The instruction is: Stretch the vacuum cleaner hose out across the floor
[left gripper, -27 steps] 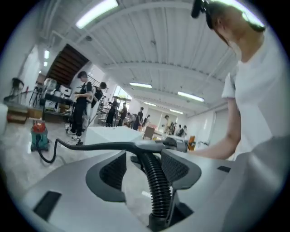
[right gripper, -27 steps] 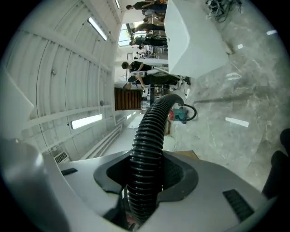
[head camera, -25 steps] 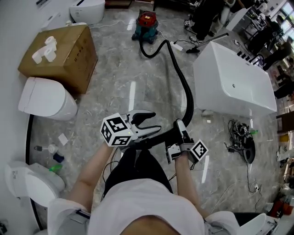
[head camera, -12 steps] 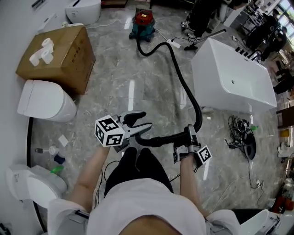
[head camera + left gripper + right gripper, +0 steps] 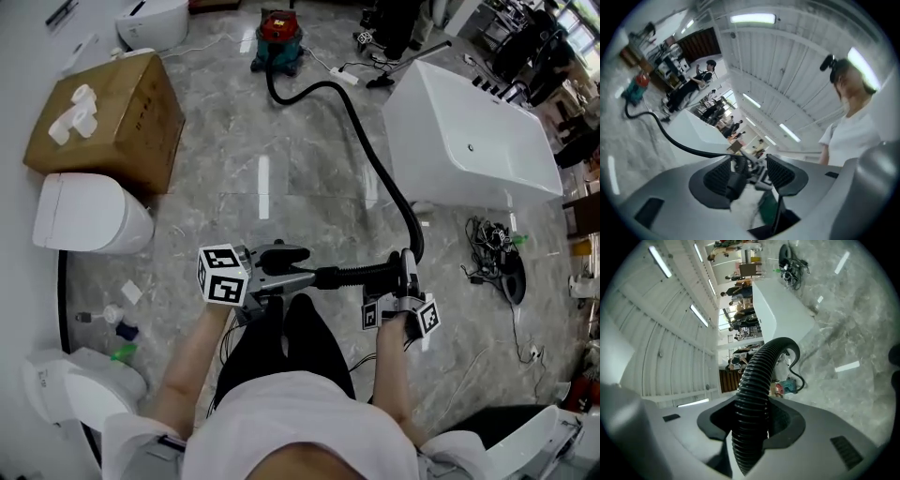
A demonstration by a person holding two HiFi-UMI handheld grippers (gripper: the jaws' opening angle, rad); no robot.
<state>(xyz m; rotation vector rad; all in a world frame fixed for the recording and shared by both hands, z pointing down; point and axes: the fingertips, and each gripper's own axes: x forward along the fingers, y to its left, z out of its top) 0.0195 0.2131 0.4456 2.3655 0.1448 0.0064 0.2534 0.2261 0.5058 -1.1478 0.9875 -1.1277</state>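
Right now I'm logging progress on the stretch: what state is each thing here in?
Black ribbed vacuum hose: curved, not yet straight; end lifted.
Red canister vacuum cleaner: upright, hose attached.
Right gripper: shut on the hose.
Left gripper: open, hose end against one pad.
Brown cardboard box: closed.
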